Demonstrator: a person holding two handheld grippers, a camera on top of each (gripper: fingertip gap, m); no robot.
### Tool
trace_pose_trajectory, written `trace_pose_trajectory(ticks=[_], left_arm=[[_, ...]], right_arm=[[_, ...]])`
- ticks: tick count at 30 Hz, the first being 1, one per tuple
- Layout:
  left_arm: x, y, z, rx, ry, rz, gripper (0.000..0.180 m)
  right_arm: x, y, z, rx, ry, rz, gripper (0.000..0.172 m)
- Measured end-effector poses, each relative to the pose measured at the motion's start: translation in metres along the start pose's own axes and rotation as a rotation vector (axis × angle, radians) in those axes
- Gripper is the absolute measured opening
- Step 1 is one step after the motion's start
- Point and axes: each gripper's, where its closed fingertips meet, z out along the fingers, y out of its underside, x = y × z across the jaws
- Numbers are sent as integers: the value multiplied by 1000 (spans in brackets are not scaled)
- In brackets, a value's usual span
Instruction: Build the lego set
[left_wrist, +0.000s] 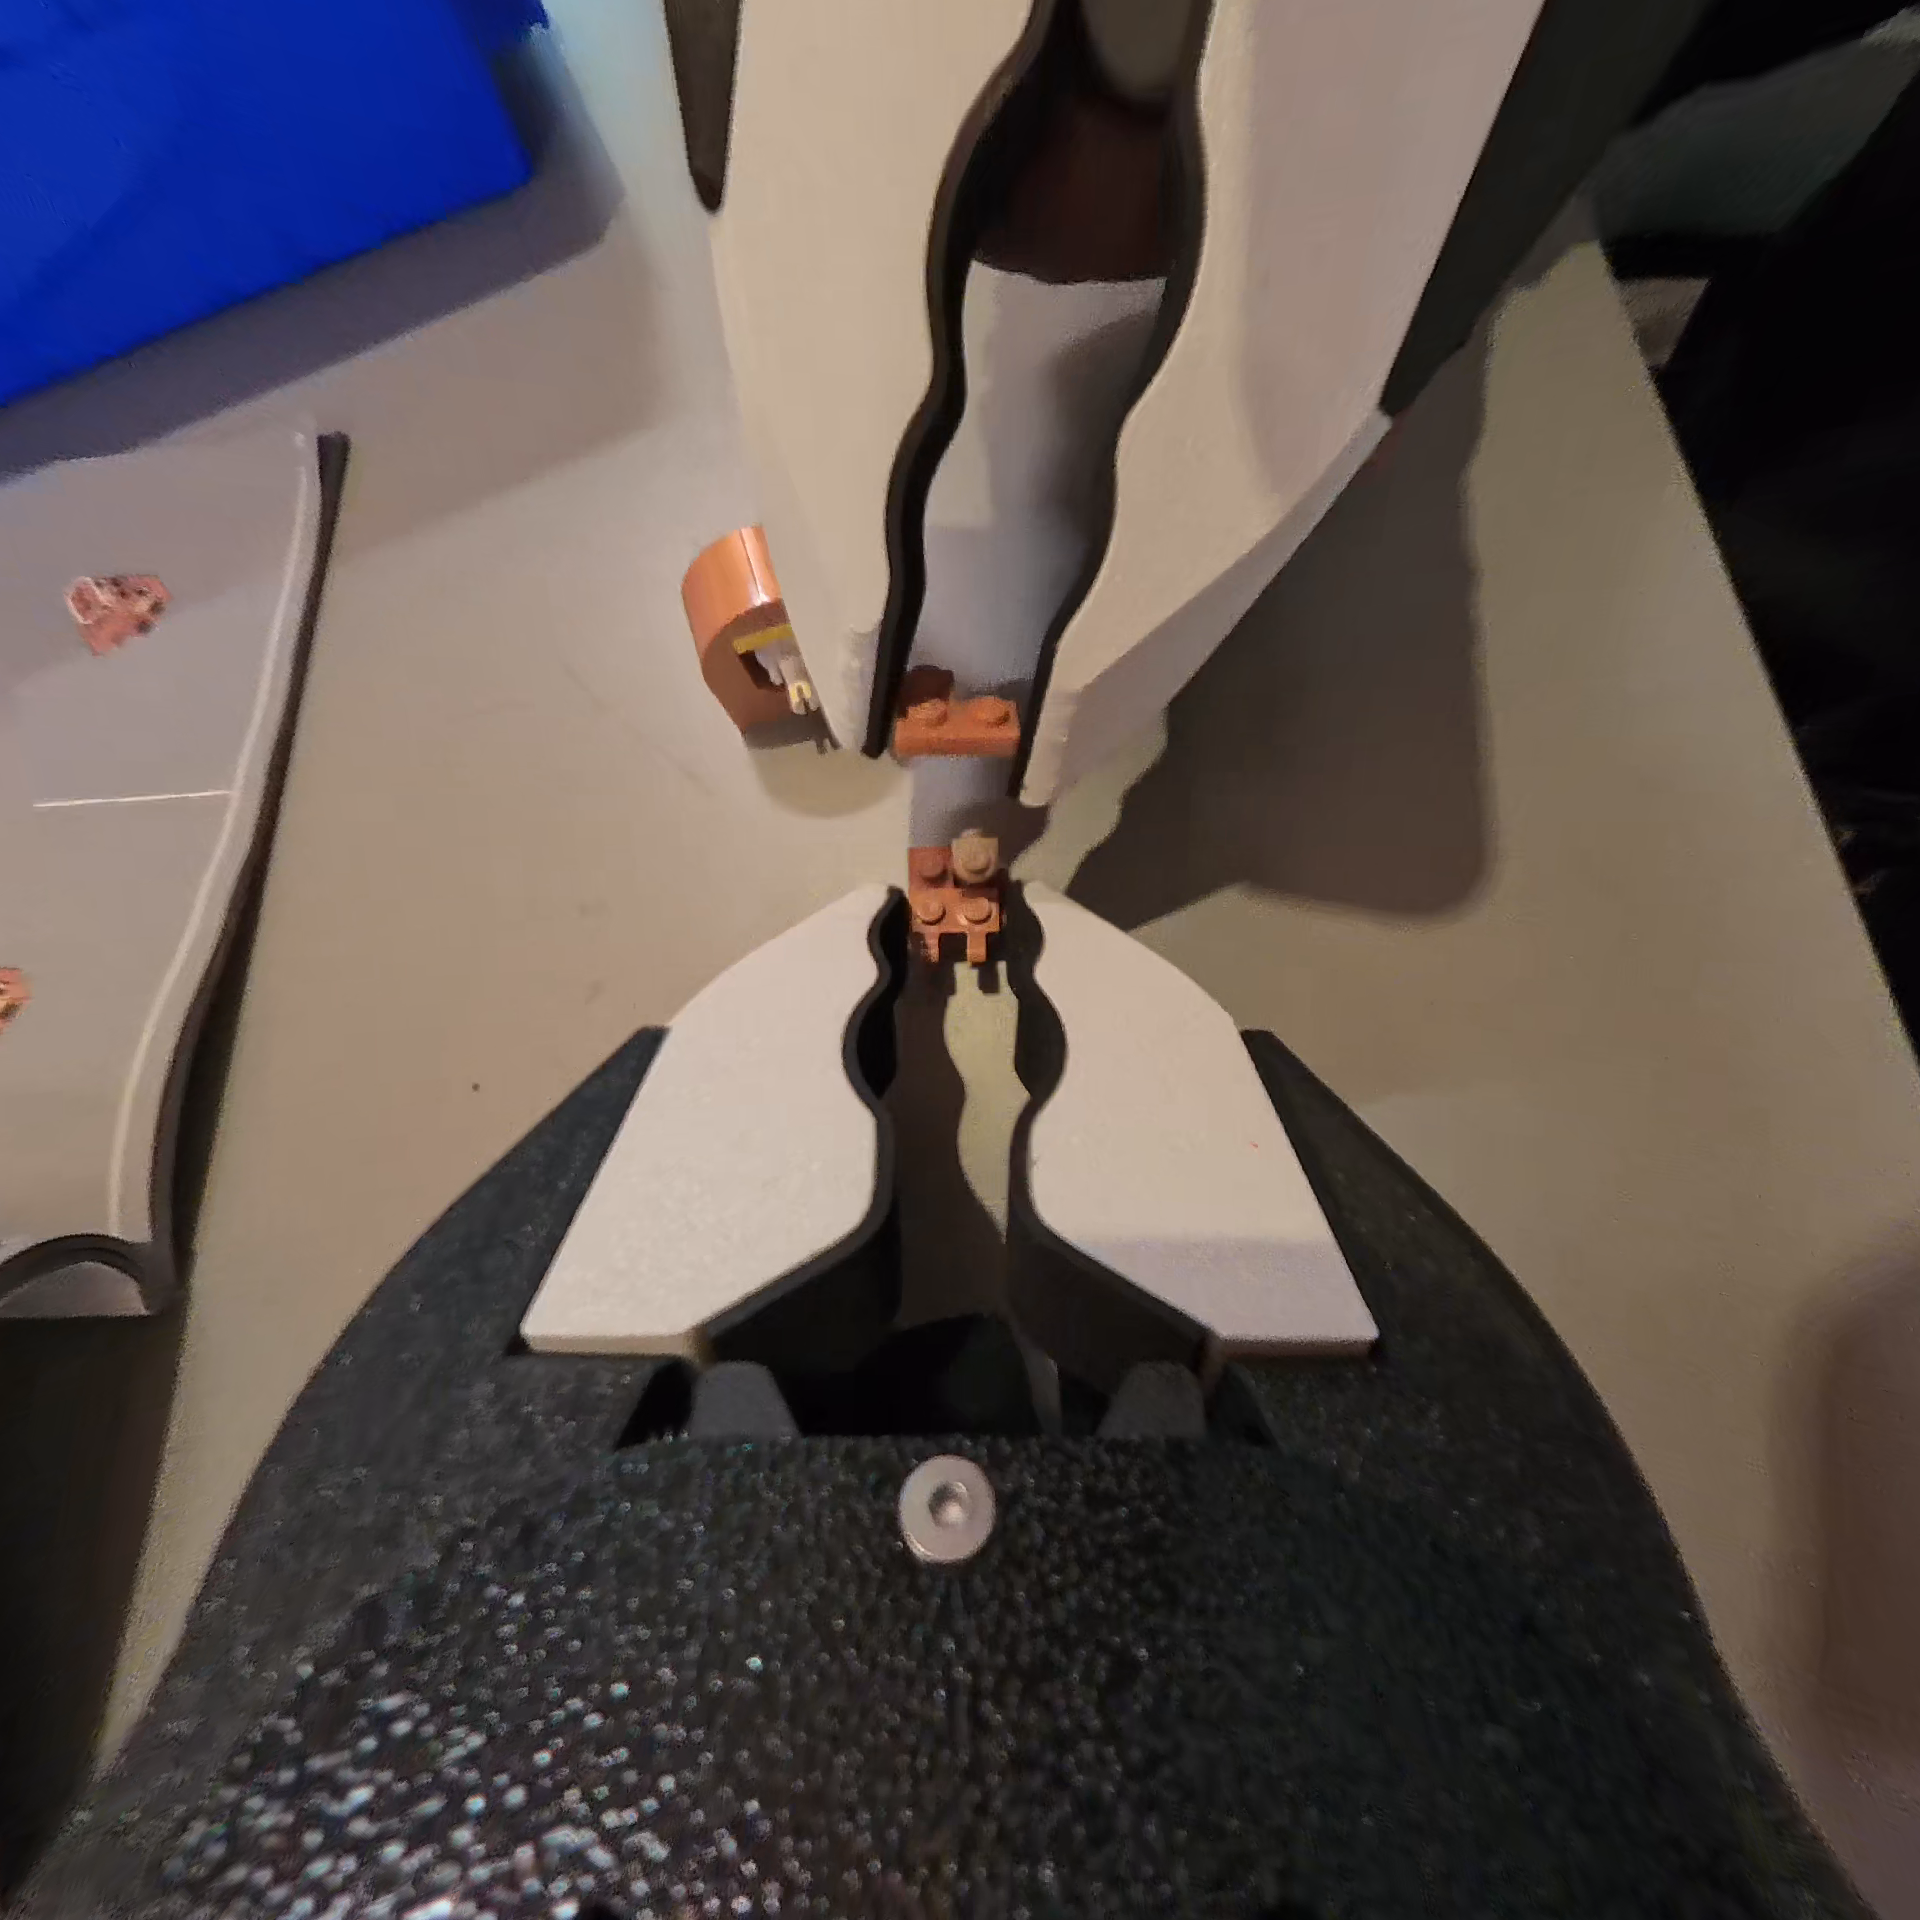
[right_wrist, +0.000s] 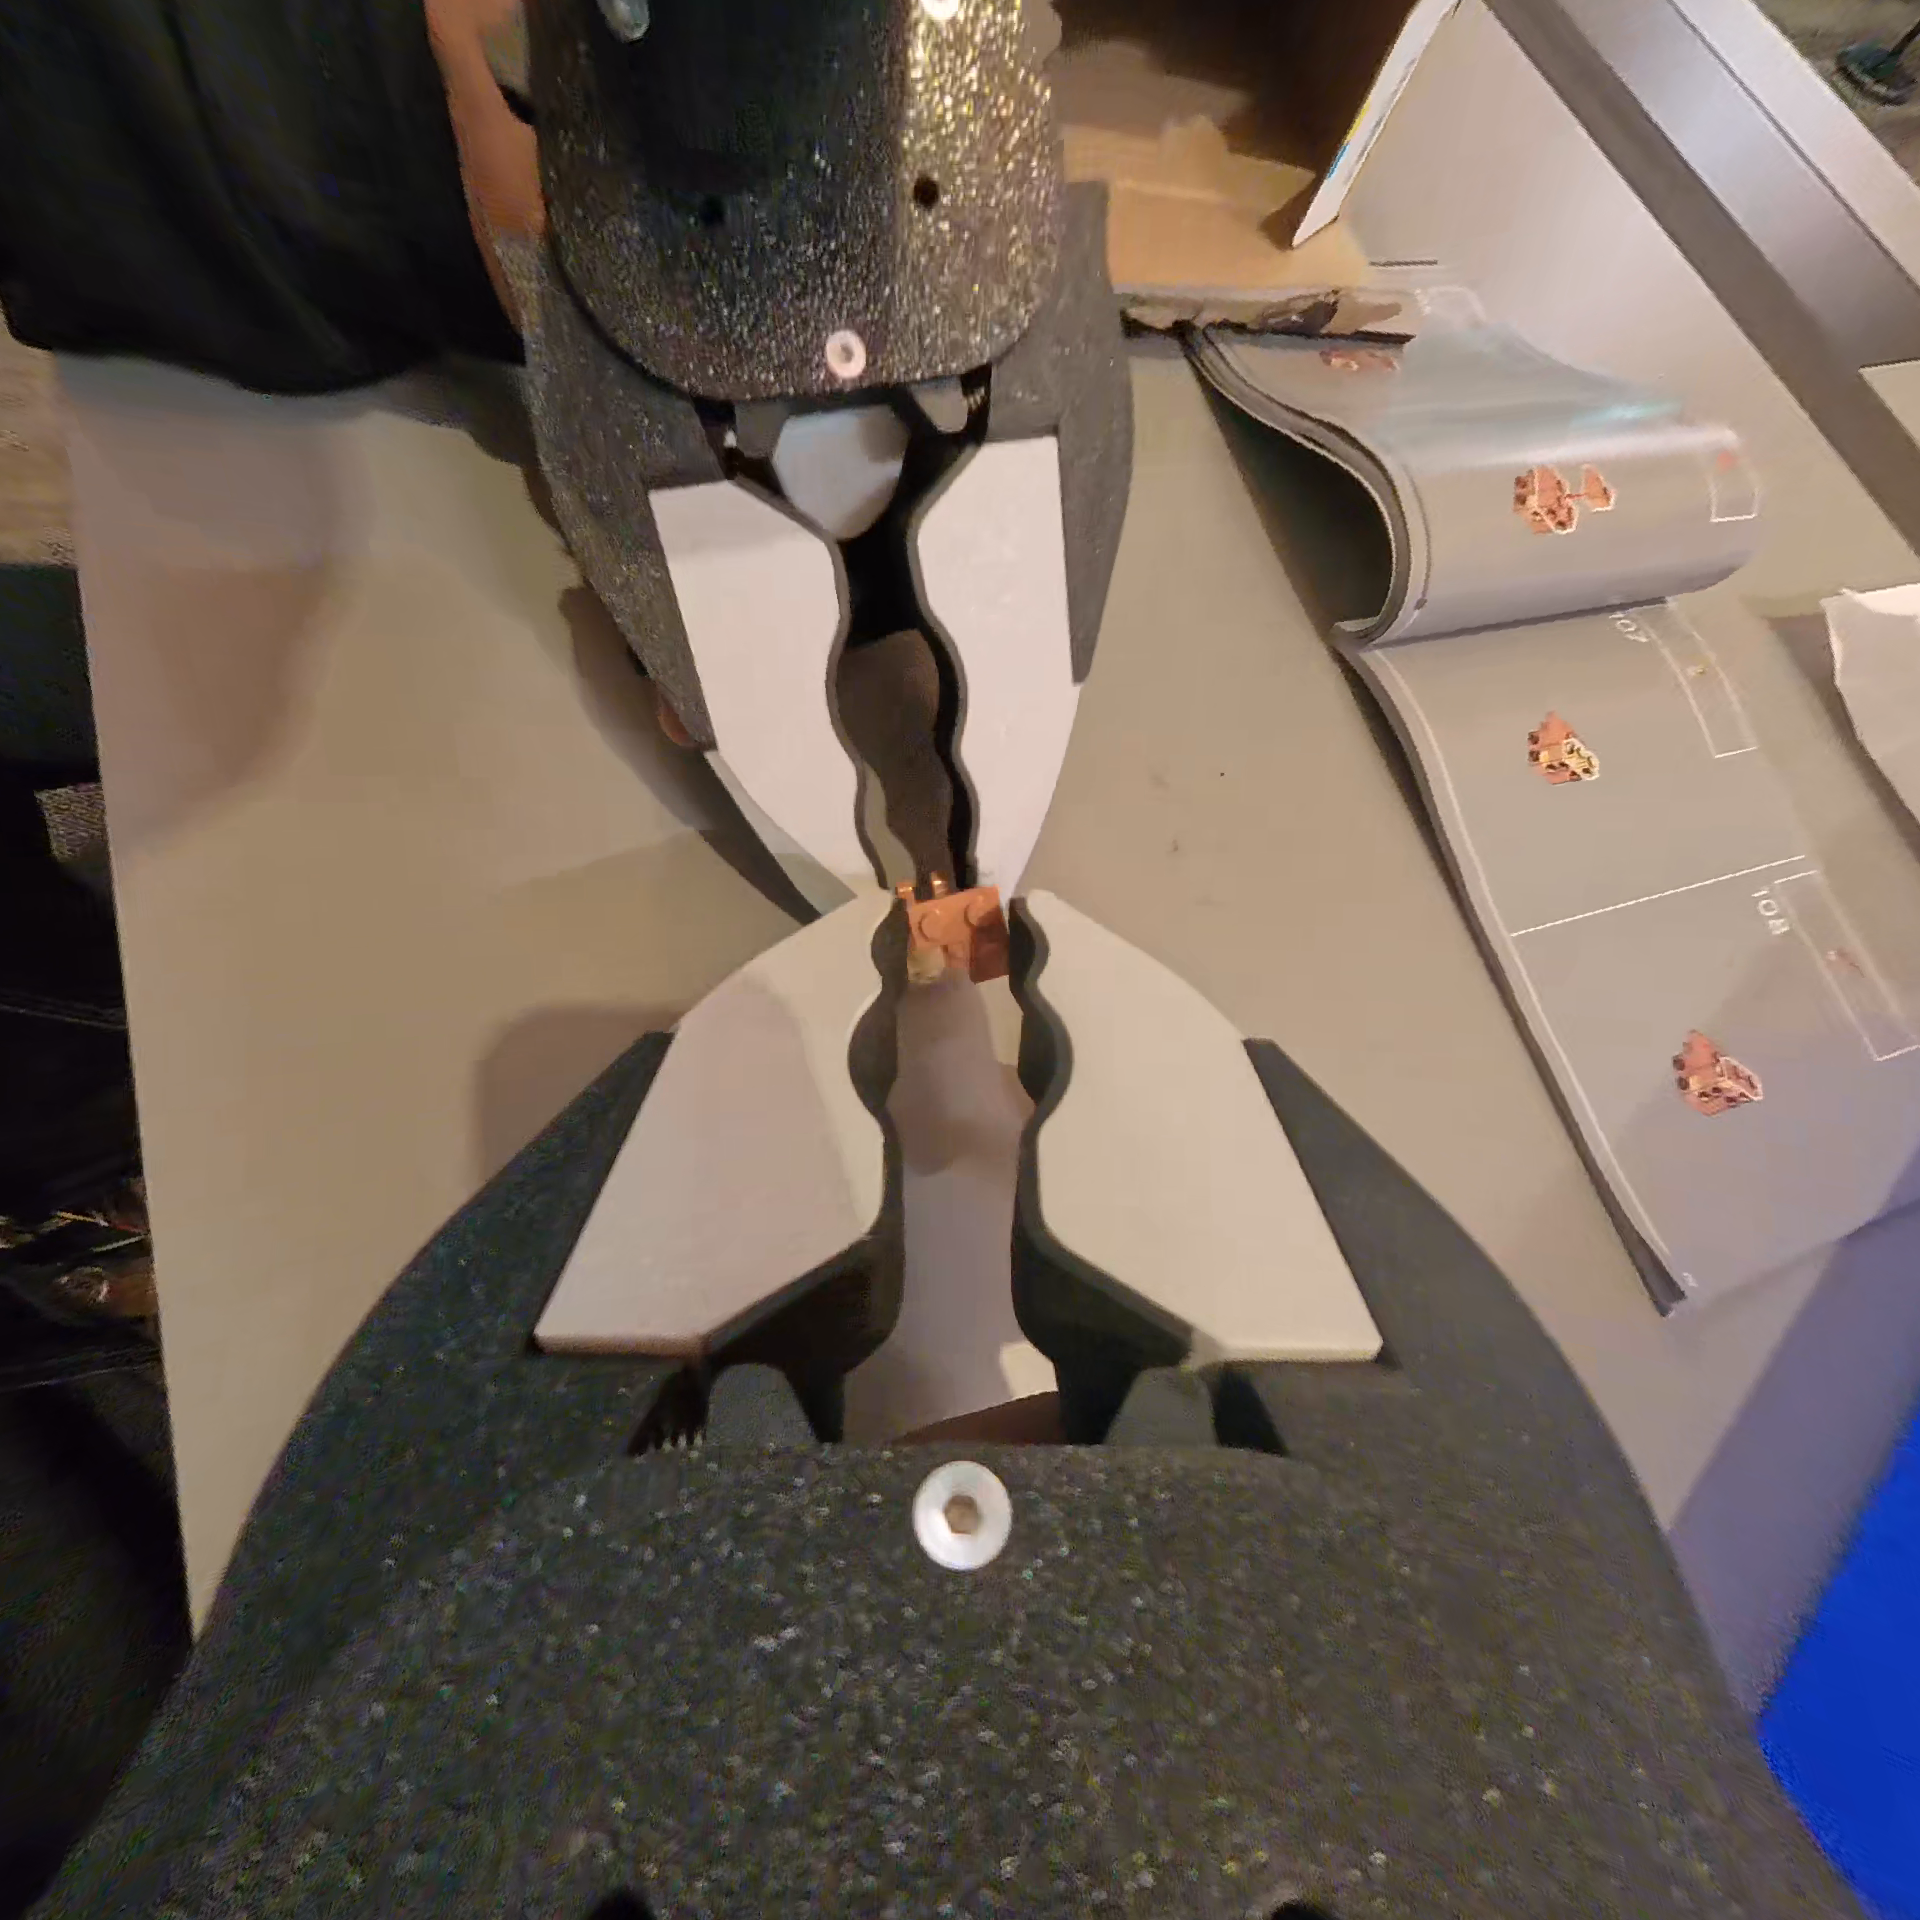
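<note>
In the left wrist view my left gripper (left_wrist: 958, 920) is shut on a small brown brick assembly (left_wrist: 951, 909) with a tan round stud (left_wrist: 975, 854) on top, held just above the grey table (left_wrist: 468, 935). My right gripper (left_wrist: 951, 743) comes in from the far side, shut on a brown two-stud plate (left_wrist: 954, 727), a short way from the assembly. In the right wrist view my right gripper (right_wrist: 956, 935) holds the plate (right_wrist: 961, 930) between its pads. The left gripper (right_wrist: 925, 868) meets it tip to tip, and the tan stud (right_wrist: 923, 966) shows below the plate.
A curved brown piece (left_wrist: 732, 634) lies on the table beside the right gripper's finger. An open instruction booklet (right_wrist: 1610, 831) lies to one side and also shows in the left wrist view (left_wrist: 156, 831). A blue bin (left_wrist: 208, 156) stands beyond it. A cardboard box (right_wrist: 1195, 156) stands at the back. My two grippers' fingertips are within a few centimetres of each other.
</note>
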Motion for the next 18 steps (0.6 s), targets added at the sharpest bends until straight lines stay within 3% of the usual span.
trace_pose_trajectory(ticks=[4, 8, 18], left_arm=[[5, 1, 1, -11, 34, -27, 18], [5, 4, -1, -15, 36, -30, 31], [8, 10, -3, -47, 66, -77, 22]], right_arm=[[0, 3, -2, -4, 11, -11, 18], [1, 7, -3, -11, 22, -12, 18], [0, 12, -5, -13, 31, -12, 18]])
